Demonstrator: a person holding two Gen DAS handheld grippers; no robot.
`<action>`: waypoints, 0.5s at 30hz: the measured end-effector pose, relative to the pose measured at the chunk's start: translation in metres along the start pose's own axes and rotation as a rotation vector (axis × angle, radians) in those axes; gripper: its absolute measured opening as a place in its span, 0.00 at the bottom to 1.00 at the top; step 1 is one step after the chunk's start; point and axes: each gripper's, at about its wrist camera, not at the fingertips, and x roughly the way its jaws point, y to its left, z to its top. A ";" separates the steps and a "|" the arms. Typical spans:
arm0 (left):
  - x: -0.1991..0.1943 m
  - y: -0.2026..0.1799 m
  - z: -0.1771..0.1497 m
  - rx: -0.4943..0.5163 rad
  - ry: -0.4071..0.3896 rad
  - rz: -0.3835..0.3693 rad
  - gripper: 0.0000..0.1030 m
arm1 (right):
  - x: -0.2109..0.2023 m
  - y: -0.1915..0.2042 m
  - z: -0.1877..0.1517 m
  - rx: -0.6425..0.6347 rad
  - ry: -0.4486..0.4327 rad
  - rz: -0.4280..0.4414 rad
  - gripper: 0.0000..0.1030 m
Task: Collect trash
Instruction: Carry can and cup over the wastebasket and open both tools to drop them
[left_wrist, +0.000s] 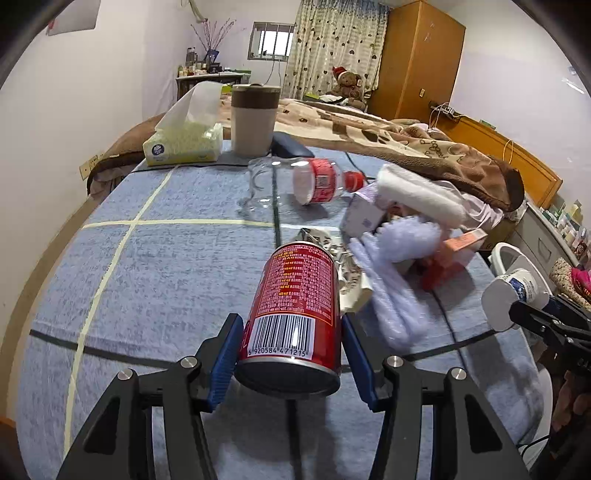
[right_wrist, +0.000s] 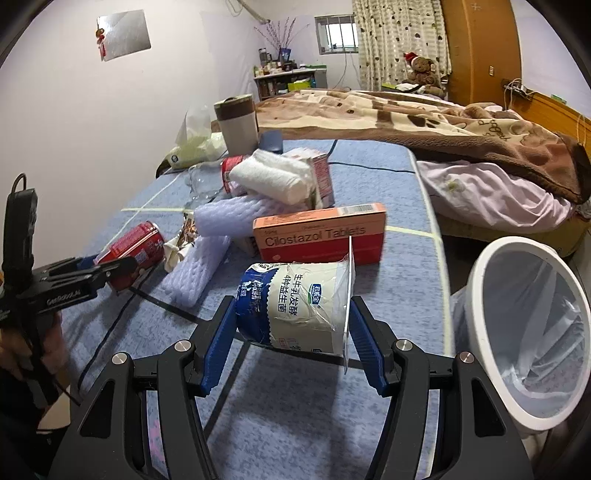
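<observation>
Both hands are loaded: the left gripper is clamping its fingers on the red can, while the right gripper is gripping the yogurt cup beside the white bin. Neither is binned yet; the plastic bottle, tablet box and foam netting are lying on the table, waiting.

We see a bedroom with pale walls. At upper centre a small barred window lets in daylight, beside a patterned curtain. A tall wooden wardrobe fills the upper right. Below it lies a bed under a brown blanket, with a teddy bear at its far end. A cluttered shelf stands against the far wall, dry twigs rising above it. A shiny sheet hangs at upper left.
</observation>
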 end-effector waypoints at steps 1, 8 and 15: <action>-0.003 -0.004 0.000 -0.001 -0.004 -0.005 0.53 | -0.003 -0.002 -0.001 0.003 -0.005 -0.001 0.60; -0.022 -0.037 0.006 0.022 -0.043 -0.028 0.53 | -0.019 -0.024 -0.006 0.042 -0.033 -0.020 0.60; -0.028 -0.079 0.017 0.074 -0.070 -0.070 0.53 | -0.031 -0.053 -0.010 0.096 -0.066 -0.059 0.60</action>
